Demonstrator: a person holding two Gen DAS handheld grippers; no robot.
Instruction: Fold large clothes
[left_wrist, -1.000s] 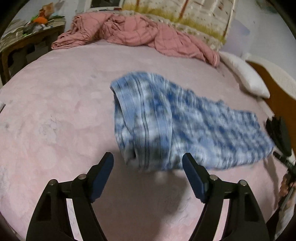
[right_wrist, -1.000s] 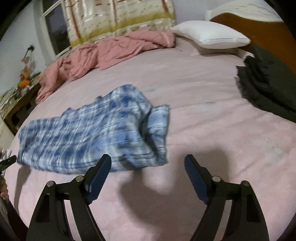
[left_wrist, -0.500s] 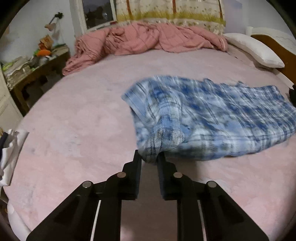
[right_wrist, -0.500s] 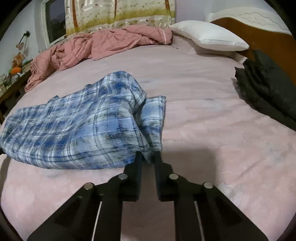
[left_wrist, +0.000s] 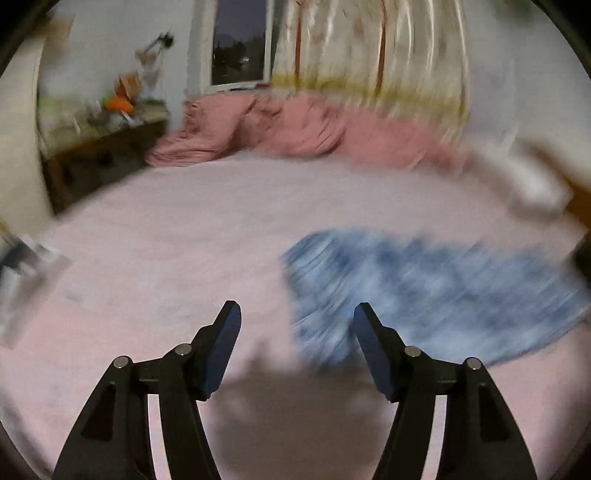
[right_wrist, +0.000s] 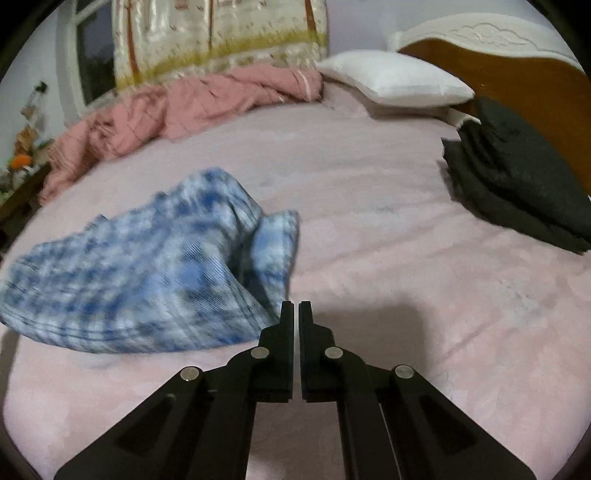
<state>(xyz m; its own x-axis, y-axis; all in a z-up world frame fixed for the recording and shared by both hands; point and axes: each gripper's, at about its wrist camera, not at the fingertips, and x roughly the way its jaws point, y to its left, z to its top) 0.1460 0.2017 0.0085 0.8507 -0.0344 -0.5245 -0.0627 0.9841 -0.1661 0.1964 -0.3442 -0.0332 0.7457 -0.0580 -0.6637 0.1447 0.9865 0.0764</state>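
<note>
Since half a second ago the left tool (left_wrist: 297, 317) has let go of the blue plaid garment (left_wrist: 424, 288): its jaws, then pinched on the near corner of the cloth, have just been opening and now stand apart with nothing between them. The left wrist view is smeared by motion, and the cloth has slid to the right of that tool. The right tool (right_wrist: 295, 306), wide apart a second ago, has its jaws drawn together. In the right wrist view the corner of the garment (right_wrist: 147, 266) ends just at the left fingertip; whether any cloth is caught between the pads cannot be told.

Nearest to both cameras lies the pink bed sheet (right_wrist: 388, 258), with the tools' shadows on it. On it, just past the fingertips, the garment lies bunched, one flap standing up beside the main heap. Farther off to the right in the right wrist view, a stack of dark folded clothes (right_wrist: 517, 177) lies near the headboard (right_wrist: 517, 74). Beyond that a white pillow (right_wrist: 395, 79) lies at the head of the bed. A rumpled pink quilt (right_wrist: 184, 107) runs along the far edge. Behind it hang a patterned curtain (right_wrist: 221, 33) and a dark window (left_wrist: 240, 40). At the far left a cluttered worktop (left_wrist: 107, 136) stands beside the bed.
</note>
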